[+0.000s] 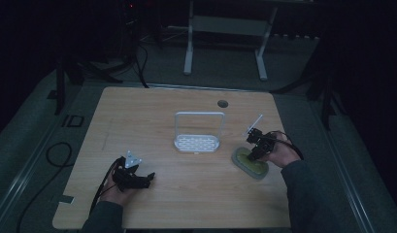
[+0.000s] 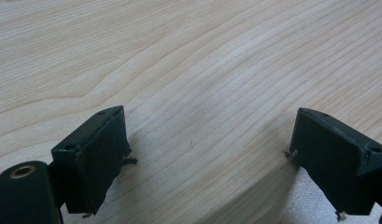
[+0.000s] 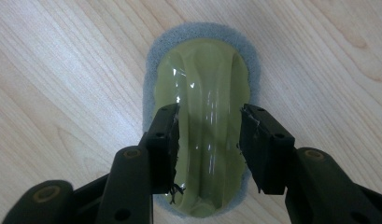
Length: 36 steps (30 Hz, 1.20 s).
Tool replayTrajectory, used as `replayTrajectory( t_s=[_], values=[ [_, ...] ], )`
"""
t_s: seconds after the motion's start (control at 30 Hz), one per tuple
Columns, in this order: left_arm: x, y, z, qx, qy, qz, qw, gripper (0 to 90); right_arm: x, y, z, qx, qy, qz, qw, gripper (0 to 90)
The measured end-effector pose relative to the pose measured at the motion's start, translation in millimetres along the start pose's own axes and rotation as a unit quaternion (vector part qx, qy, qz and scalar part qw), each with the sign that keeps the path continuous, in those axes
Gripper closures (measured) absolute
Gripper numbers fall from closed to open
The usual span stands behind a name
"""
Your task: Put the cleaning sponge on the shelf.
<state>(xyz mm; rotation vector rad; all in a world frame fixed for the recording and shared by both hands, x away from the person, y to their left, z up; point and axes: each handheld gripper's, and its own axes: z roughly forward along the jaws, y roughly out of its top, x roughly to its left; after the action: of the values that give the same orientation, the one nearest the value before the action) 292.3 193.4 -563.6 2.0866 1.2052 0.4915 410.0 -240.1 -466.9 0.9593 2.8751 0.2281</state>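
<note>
An oval sponge (image 1: 251, 162) with a glossy olive-green top and grey foam rim lies flat on the wooden table (image 1: 186, 121) at the right. My right gripper (image 1: 256, 150) hovers right over it, open, its two black jaws straddling the raised green ridge of the sponge (image 3: 205, 93) without closing on it. My left gripper (image 1: 146, 178) rests low over bare wood near the front left, open, with nothing between its fingertips (image 2: 97, 154).
A white rack (image 1: 198, 132) with a slotted base and an upright frame stands mid-table. A round cable hole (image 1: 222, 103) sits near the far edge. Beyond the table are a white stand's legs (image 1: 225, 43) and cables on the dark floor.
</note>
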Motion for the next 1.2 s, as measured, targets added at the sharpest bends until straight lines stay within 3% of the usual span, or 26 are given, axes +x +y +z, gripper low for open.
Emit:
replayTrajectory(
  t_s=[0.27,0.77,1.2],
  values=[
    [0.0,0.0,0.0,0.000,0.000,0.000,1.0000,11.4,-3.5,3.8,3.3,0.032,0.015,-0.004,0.9994,57.8],
    [0.0,0.0,-0.1,0.000,0.000,0.000,1.0000,11.5,-6.2,9.5,5.4,0.057,0.037,-0.015,0.9976,63.2],
    [0.0,0.0,0.0,0.000,0.000,0.000,1.0000,11.4,-7.3,12.6,6.5,0.079,0.040,-0.026,0.9958,66.6]
  ],
)
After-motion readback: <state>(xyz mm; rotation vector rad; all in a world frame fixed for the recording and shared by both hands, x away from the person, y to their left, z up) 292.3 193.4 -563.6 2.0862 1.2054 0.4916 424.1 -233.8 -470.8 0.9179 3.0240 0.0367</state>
